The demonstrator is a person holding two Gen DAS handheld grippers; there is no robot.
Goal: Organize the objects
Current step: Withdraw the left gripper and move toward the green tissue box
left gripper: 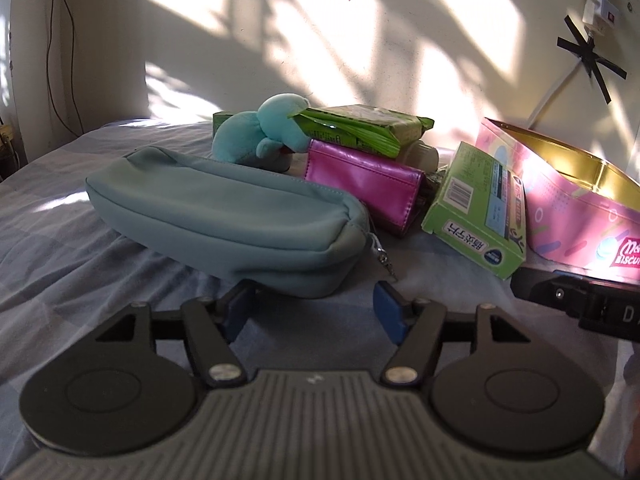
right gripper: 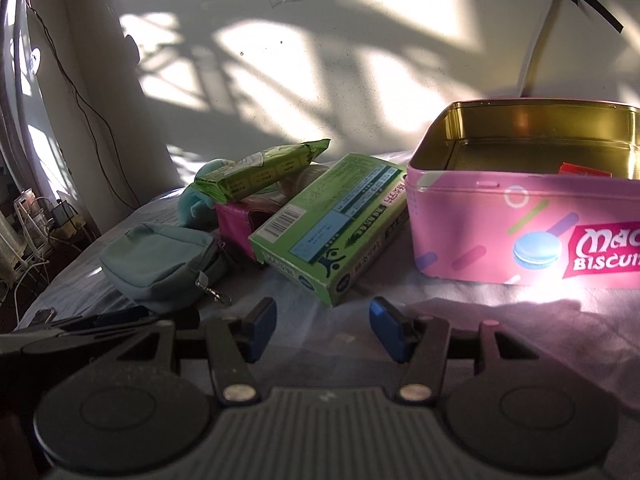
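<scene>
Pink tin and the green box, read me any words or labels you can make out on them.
"MAC" over "BISCUI", cut off by the picture's edge: on the pink tin, beside a blue macaron drawing.
Green box: a barcode and printed characters, too small and tilted to read.
Green packet: print too blurred to read.

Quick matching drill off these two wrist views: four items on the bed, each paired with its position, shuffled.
Items:
1. green snack packet
2. green carton
3. teal zip pouch
4. pink biscuit tin

Positions:
A. lid off, interior showing
B. leaning against the tin's side
C. resting on top of the pile, over the magenta wallet
D. lying on the sheet just ahead of the left gripper

Pairs: 1-C, 2-B, 3-D, 4-A
</scene>
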